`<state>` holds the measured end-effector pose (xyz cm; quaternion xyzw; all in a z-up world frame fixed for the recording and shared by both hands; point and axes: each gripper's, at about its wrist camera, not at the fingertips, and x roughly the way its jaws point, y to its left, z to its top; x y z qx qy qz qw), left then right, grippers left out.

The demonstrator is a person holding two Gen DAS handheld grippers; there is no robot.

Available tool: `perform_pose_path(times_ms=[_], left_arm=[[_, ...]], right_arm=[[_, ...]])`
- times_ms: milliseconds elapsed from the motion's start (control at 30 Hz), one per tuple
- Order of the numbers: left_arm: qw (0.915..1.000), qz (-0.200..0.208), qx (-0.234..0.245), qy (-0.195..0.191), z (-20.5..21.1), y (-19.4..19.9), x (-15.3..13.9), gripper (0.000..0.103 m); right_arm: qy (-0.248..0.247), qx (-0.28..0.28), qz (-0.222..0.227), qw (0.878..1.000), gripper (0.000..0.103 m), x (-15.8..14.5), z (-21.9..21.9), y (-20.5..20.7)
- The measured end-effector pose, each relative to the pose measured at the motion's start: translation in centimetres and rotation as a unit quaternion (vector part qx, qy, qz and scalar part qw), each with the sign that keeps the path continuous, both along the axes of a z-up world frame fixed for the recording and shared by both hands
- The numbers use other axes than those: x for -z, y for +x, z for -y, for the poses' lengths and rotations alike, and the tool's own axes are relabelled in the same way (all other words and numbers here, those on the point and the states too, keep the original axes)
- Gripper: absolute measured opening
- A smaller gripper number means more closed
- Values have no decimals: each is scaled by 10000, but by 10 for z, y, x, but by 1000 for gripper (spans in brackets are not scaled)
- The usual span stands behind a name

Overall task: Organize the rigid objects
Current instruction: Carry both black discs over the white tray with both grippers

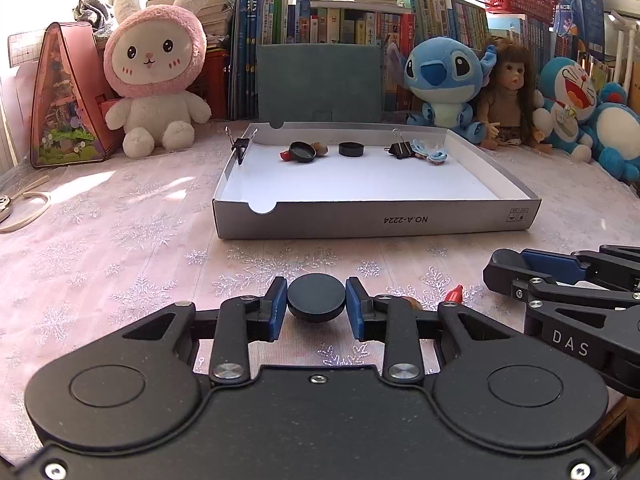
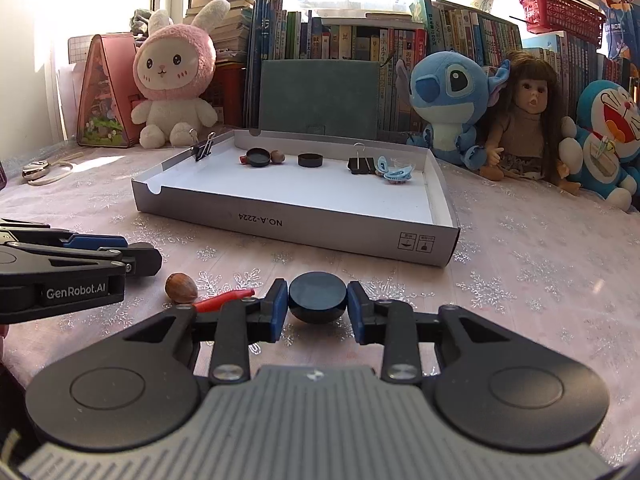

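Between each gripper's blue fingers (image 1: 276,312) sits a black disc (image 1: 316,298), pinched.

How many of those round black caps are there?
4. One cap sits between the left fingers, another between the right fingers, and two lie in the tray: one beside a nut, one mid-row. Others may be hidden.

Open surface (image 2: 520,280) lies between claws and shallow box (image 2: 320,236) at twelve o'clock. Box's near half is bare; clips and caps (image 2: 310,160) crowd its far wall. Nut (image 2: 181,287) at ten o'clock of right claw (image 2: 317,307). Plush toys (image 1: 156,68) wall the back.
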<state>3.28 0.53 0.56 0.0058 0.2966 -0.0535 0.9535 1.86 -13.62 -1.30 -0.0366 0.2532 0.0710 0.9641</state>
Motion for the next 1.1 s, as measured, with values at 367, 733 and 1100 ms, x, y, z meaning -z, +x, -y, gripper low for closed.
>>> perform_pose_path(times_ms=[367, 733, 1100], left_arm=[[9994, 102, 50, -321, -9, 48, -57, 30], [9978, -204, 6, -634, -16, 113, -61, 30], [9975, -310, 186, -605, -14, 181, -43, 30]], right_arm=[[193, 219, 232, 9993, 38, -42, 17, 31], [595, 467, -4, 9971, 38, -53, 46, 87], [840, 578, -611, 9929, 38, -45, 59, 155]])
